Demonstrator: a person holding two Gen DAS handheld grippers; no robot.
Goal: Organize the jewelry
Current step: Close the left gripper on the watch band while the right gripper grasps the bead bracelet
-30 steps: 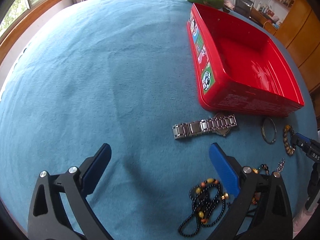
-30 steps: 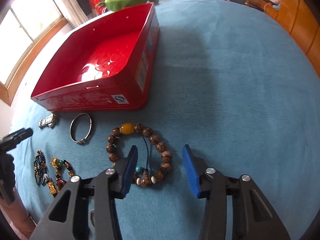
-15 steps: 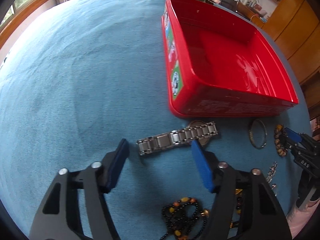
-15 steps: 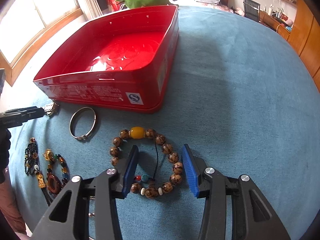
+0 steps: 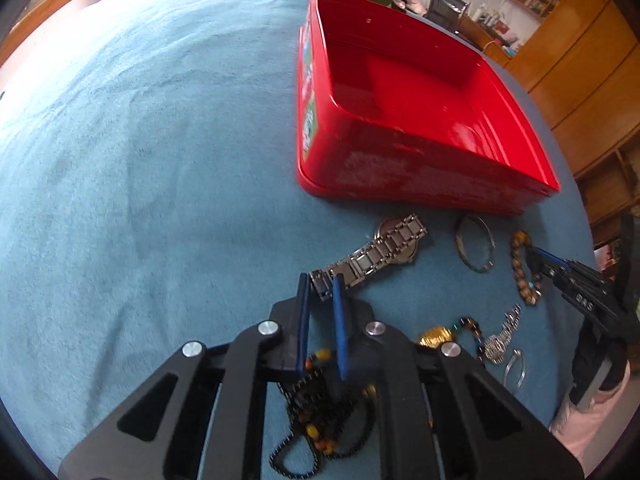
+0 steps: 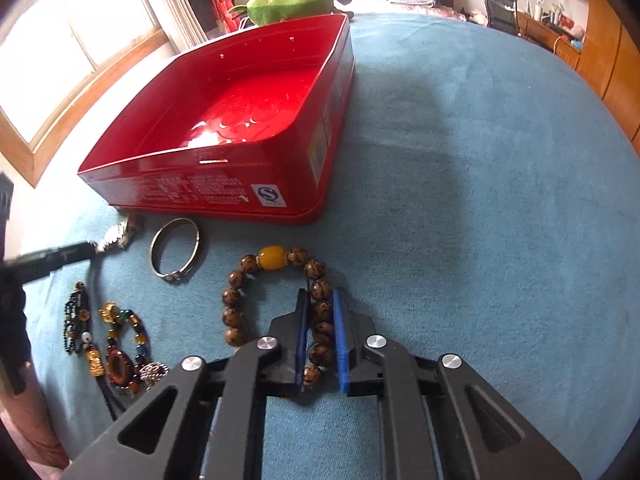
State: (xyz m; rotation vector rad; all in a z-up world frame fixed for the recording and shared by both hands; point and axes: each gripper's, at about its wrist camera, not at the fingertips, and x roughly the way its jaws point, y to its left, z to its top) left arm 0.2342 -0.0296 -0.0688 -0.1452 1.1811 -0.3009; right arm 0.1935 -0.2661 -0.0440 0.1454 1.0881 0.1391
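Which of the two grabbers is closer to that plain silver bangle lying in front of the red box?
Right, I'd judge. The right gripper is closing on the wooden bead bracelet right beside the silver bangle; the left gripper is closing on the watch band, whose far end neighbours it.

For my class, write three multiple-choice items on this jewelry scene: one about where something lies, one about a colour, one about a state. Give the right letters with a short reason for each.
1. Where does the silver bangle lie?
A. inside the red tin
B. on the blue cloth, in front of the tin's near wall
C. on the green plush toy

2. What colour is the largest bead on the wooden bead bracelet?
A. yellow
B. white
C. purple

3. What is the right tool doing?
A. standing wide open above the tin
B. closing on the bead bracelet
C. holding the bangle

Answers: 1 B, the bangle rests on the blue cloth just before the red tin. 2 A, one big yellow bead sits at the bracelet's far side. 3 B, brown beads are pinched between its blue pads.
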